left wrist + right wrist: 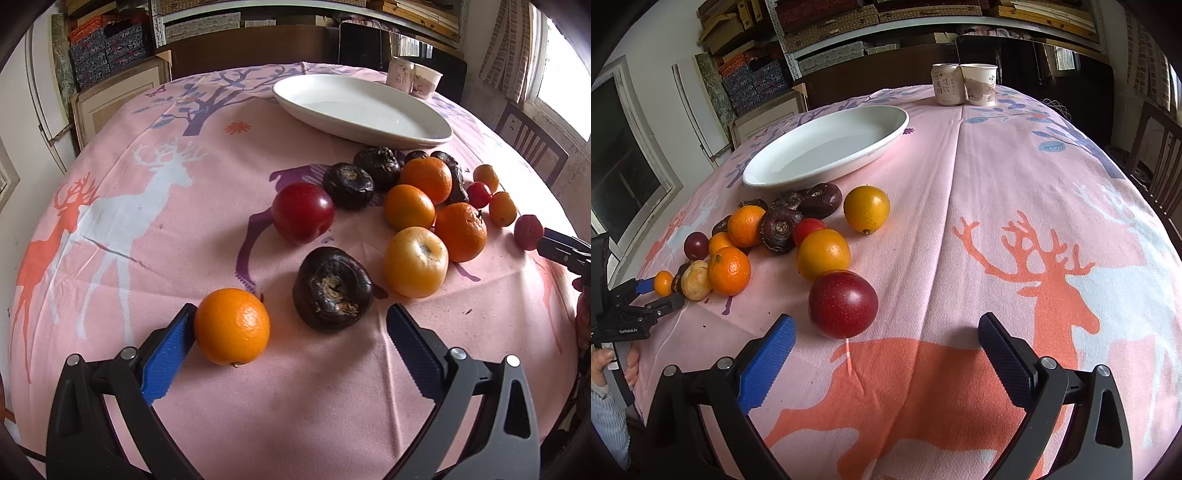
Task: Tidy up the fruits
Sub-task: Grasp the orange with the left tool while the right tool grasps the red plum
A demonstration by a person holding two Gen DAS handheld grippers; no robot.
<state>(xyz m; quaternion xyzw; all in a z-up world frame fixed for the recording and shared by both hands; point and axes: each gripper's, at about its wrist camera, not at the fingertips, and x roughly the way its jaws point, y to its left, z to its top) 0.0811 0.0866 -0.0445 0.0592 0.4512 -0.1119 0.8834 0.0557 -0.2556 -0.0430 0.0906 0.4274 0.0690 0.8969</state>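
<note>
A heap of fruit lies on the pink deer tablecloth [184,258] in front of a white oval plate [364,110] [827,147] that holds nothing. My left gripper [291,317] [666,291] is open. Its blue finger touches an orange [232,326] [663,283], and a dark water chestnut [332,288] sits just ahead between the fingers. My right gripper [886,325] [554,242] is open too, with a red plum [843,304] [529,232] just beyond its tips, nearer the blue finger. Other mandarins [461,232], a larger red plum [303,212] and a yellow fruit [415,262] lie between the two grippers.
A drink can [947,84] and a paper cup [980,85] stand at the far edge of the table. A wooden chair [1160,166] is at the right side. Shelves with boxes line the back wall. A hand [613,365] holds the left gripper.
</note>
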